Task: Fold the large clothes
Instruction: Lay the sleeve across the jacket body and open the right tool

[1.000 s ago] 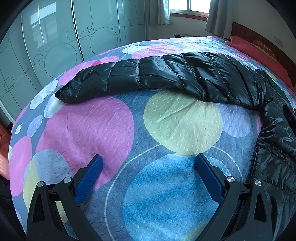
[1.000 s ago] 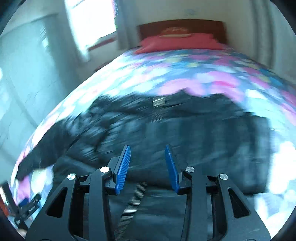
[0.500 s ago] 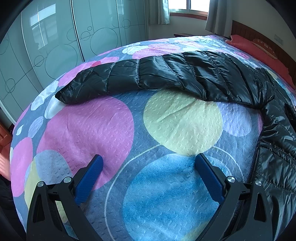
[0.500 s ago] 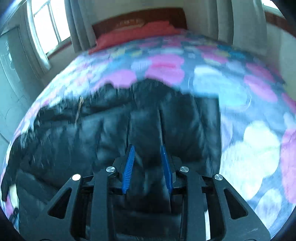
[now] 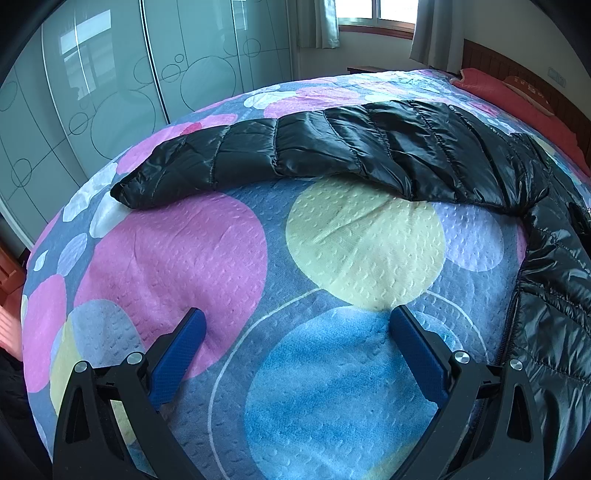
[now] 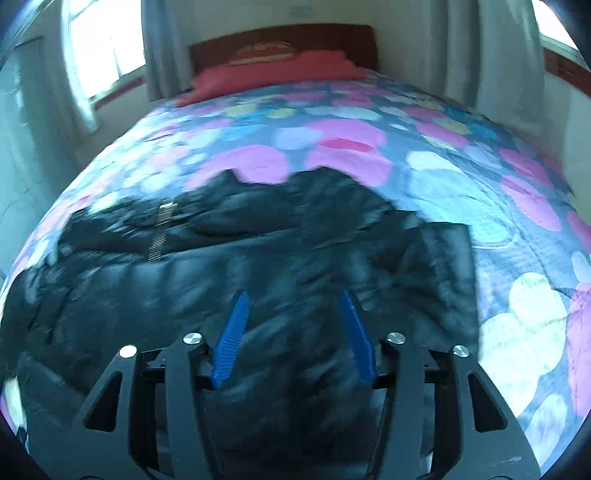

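Observation:
A black quilted puffer jacket [image 5: 406, 155] lies spread on a bed with a bright circle-pattern cover [image 5: 332, 240]. One sleeve [image 5: 207, 162] stretches out to the left in the left wrist view; the body runs down the right edge. My left gripper [image 5: 295, 321] is wide open and empty, low over the cover, short of the sleeve. In the blurred right wrist view the jacket body [image 6: 258, 266] fills the middle, with its zipper [image 6: 159, 236] at the left. My right gripper [image 6: 293, 302] is open over the jacket, holding nothing.
Glass wardrobe doors [image 5: 92, 92] stand left of the bed. A red pillow [image 6: 273, 70] and wooden headboard [image 6: 280, 37] are at the far end. Windows with curtains [image 5: 369, 18] line the walls. The bed edge [image 5: 33, 277] drops off at the left.
My right gripper has opened from nearly shut and swung over the jacket body; its view is motion-blurred. The left gripper has stayed in place, open.

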The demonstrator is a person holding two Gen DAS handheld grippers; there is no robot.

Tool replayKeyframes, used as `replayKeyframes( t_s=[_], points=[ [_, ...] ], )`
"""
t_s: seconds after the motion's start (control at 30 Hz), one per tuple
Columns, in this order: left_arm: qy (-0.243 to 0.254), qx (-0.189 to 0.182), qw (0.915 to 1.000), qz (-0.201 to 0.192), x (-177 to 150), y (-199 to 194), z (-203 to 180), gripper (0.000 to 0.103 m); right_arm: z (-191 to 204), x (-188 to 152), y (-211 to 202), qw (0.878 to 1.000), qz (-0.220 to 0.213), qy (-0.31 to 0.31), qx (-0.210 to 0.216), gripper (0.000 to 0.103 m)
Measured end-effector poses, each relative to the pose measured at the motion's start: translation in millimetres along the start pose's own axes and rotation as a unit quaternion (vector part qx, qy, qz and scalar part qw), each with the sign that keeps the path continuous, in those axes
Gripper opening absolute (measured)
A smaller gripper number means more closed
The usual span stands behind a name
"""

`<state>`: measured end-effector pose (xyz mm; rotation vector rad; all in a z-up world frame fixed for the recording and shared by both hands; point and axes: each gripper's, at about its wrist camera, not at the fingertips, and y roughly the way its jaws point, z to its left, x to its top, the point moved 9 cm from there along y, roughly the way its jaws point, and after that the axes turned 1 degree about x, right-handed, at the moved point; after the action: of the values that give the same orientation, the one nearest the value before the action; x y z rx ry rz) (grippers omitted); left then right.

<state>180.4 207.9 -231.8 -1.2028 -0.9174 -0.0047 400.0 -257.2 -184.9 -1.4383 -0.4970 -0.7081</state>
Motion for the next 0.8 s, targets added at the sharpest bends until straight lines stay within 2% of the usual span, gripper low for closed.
replayKeyframes(
  t_s=[0.07,0.2,0.33,0.43,0.5,0.63,0.8],
  points=[
    [-0.001,-0.001,1.0000,0.000,0,0,0,0.099,21,-10,5,1.000,0.013,-0.016,0.013,0.054],
    [-0.001,-0.001,1.0000,0.000,0,0,0,0.099,35,-26,27,0.998,0.032,-0.044,-0.010,0.056],
    [-0.004,-0.006,1.0000,0.000,0,0,1,0.099,26,-23,3,0.999,0.030,-0.005,0.018,0.056],
    [-0.005,-0.006,1.0000,0.000,0,0,1,0.099,10,-28,-20,1.000,0.009,0.018,0.010,0.056],
    [-0.005,-0.006,1.0000,0.000,0,-1,1,0.099,-1,-35,-17,1.000,0.013,0.012,-0.007,0.056],
    [-0.011,-0.016,0.9998,0.001,0,-2,3,0.099,-7,-49,2,1.000,0.016,0.004,-0.003,0.058],
    [-0.028,-0.053,0.9982,0.006,2,-3,8,0.099,-6,-50,0,1.000,0.009,0.003,-0.001,0.059]
  ],
)
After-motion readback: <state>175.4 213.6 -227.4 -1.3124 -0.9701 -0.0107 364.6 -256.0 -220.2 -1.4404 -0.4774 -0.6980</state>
